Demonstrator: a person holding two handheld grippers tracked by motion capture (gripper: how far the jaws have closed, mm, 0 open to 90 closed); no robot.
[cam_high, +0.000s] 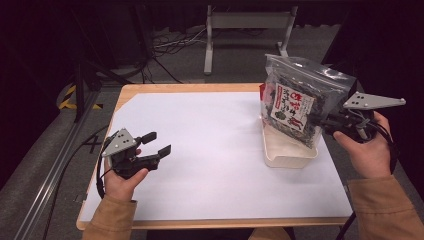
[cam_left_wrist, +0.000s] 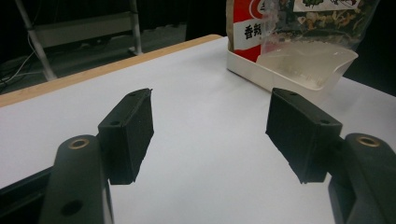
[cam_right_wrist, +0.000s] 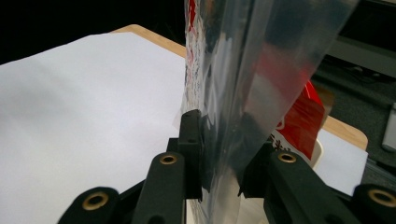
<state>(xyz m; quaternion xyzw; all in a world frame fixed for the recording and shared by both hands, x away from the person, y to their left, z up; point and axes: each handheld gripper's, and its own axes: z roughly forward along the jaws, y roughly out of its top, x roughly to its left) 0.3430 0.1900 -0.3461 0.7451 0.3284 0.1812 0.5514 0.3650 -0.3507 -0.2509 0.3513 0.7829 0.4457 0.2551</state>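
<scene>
Right gripper clamps the clear snack bag above the white tray at three o'clock, best lowered slowly and squarely; left gripper idles open.

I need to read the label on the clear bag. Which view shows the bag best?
The high view: the whole bag with its label faces the camera, held by the right gripper over the tray. The left gripper view cuts off its top; the right gripper view sees it edge-on.

Light wooden desk with rounded corners, large white paper sheet covering most of its top, shallow white plastic tray resting on the sheet's right side
</scene>
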